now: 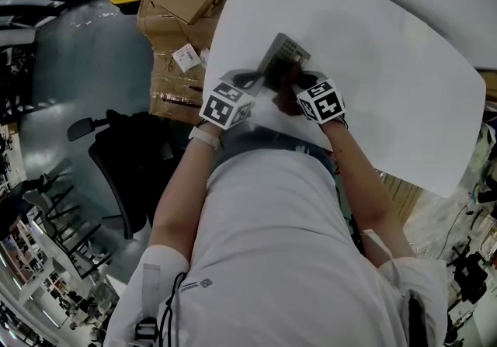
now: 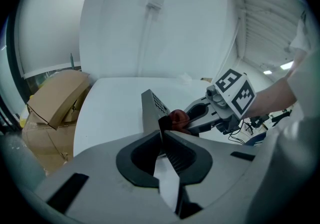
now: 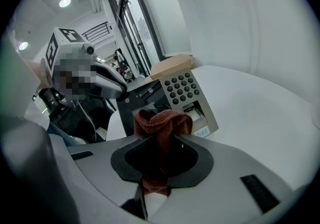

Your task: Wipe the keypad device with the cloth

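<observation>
White table, near side; keypad device tilted up, my left gripper clamped on its edge; my right gripper pinching the red-brown cloth just below the keys; wiping under way, I judge; next, press and stroke across the keypad.

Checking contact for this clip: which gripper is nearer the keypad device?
Left. The left gripper clamps the keypad device by its edge; the right gripper, holding the cloth, sits just in front of its face.
</observation>
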